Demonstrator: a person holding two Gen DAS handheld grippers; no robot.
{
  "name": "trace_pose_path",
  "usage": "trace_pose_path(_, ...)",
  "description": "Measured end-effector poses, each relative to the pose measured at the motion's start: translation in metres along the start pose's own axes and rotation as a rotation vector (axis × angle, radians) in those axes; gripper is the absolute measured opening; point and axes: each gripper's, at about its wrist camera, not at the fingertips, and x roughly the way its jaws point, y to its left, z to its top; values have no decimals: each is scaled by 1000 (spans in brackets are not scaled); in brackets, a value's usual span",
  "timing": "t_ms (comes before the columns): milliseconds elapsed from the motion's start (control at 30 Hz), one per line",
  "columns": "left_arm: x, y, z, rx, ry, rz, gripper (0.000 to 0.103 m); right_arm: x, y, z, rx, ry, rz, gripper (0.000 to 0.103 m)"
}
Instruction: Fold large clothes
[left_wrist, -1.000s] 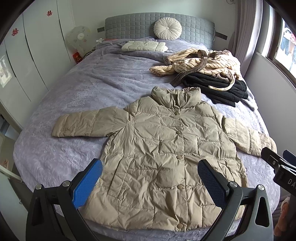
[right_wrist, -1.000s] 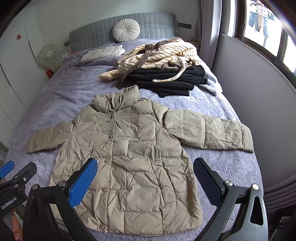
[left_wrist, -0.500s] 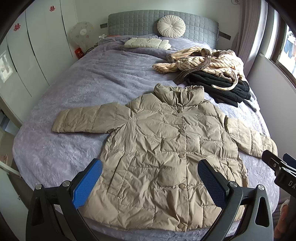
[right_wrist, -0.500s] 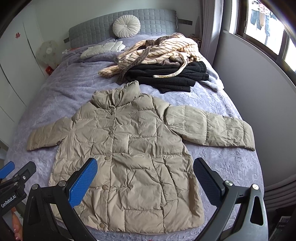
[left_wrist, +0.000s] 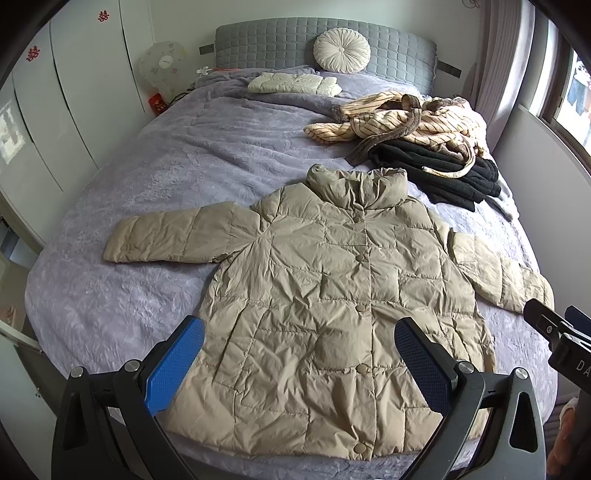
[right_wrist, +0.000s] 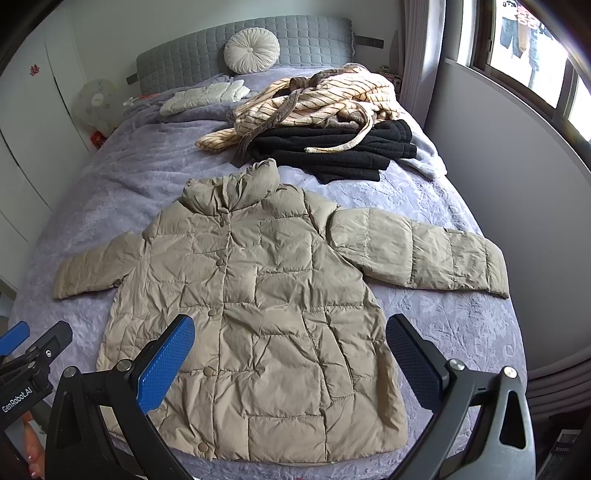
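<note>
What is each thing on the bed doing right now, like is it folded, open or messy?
Puffy jacket: spread flat, buttoned, sleeves out, not folded.
Striped robe: crumpled in a heap.
Black clothes: folded in a stack under the robe.
White jacket: folded near the headboard.
Left gripper: fingers open, empty.
Right gripper: fingers open, empty.

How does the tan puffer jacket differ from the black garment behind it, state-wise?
The tan puffer jacket lies spread flat, buttoned, both sleeves out to the sides; the black garment is folded into a compact stack. The jacket has nothing on it; the black garment has a striped robe draped over it. The jacket's fabric is quilted, the black garment's looks fleecy. Both rest on the purple bedspread.
</note>
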Motion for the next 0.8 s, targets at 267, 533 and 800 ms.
trace_pose_path(267, 2, 1, -1, 0, 2, 3, 103, 1, -1, 0, 0, 3, 5, 103)
trace_pose_path(533, 2, 2, 0, 0, 3, 0, 103, 1, -3, 2, -2, 6, 12, 103)
trace_pose_path(800, 4, 5, -3, 1, 10, 0, 103, 2, -6, 3, -1, 12, 18, 103)
